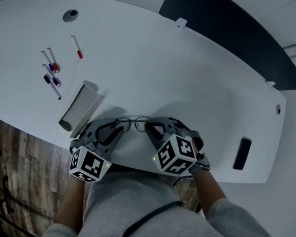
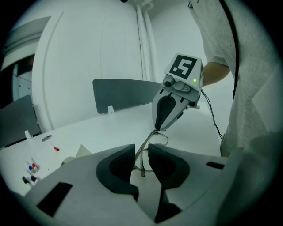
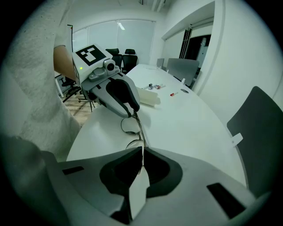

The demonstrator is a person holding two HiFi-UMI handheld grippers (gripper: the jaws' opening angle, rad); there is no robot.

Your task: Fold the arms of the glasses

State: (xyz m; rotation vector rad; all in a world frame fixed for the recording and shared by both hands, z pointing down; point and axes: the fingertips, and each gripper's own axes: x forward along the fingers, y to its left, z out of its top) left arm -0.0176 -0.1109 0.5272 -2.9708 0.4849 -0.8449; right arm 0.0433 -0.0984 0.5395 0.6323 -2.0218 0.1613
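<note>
The thin, dark wire-framed glasses (image 1: 138, 122) are found at six o'clock in the head view, by the near edge of the white oval table (image 1: 183, 63). One end is pinched by the pressed-together jaws of the right gripper (image 3: 142, 160). A temple arm (image 2: 141, 165) is seen between the spread jaws of the left gripper (image 2: 141, 160), not pressed by them. If those jaws were closed off-line, the arm could be bent or missed. The left gripper is aimed toward two o'clock, the right toward eleven and more steeply down.

White table (image 1: 185, 74): marker pens (image 1: 51, 69) far left, open white box (image 1: 79, 105) nearer, black phone (image 1: 241, 153) right, dark chair (image 1: 227, 21) beyond.
</note>
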